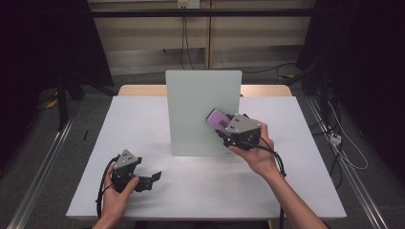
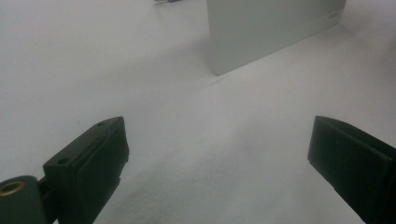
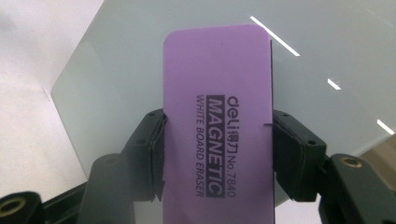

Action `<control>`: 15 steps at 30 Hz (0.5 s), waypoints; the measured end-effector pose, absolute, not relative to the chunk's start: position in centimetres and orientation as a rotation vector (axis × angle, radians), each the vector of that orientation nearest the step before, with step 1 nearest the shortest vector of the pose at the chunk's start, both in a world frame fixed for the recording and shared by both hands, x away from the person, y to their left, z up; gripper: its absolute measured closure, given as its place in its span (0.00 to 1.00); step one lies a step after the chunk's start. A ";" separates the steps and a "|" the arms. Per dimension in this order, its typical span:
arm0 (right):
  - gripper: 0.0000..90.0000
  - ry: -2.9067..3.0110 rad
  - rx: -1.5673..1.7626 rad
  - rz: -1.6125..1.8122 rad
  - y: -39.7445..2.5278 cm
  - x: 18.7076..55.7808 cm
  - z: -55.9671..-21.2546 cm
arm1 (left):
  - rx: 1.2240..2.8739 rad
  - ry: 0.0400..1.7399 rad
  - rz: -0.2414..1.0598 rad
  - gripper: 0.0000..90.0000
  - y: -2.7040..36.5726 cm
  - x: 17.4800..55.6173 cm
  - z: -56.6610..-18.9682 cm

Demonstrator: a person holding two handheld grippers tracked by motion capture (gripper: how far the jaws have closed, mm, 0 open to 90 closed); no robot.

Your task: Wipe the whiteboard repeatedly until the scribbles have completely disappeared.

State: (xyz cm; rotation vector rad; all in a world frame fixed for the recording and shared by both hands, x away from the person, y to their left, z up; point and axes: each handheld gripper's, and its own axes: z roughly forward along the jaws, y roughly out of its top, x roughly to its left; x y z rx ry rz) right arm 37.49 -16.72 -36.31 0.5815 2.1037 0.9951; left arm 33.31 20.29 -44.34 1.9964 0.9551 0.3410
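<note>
Right tool [image 3: 217,154] is pinching the purple whiteboard eraser [image 3: 217,116] by its long edges, held flat up against the pale upright board [image 1: 203,112], near its right edge. Left tool [image 1: 152,178] sits low over the white tabletop [image 1: 191,186], jaws spread wide with nothing between them.
</note>
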 end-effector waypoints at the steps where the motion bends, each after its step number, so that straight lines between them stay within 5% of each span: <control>1: 0.47 2.102 0.582 0.995 -16.7 37.5 -36.3 | 2.000 0.955 0.340 0.06 20.3 33.3 -44.3; 15: 0.47 2.209 0.502 0.948 -14.6 36.5 -40.0 | 1.996 0.951 0.342 0.06 20.3 33.3 -44.3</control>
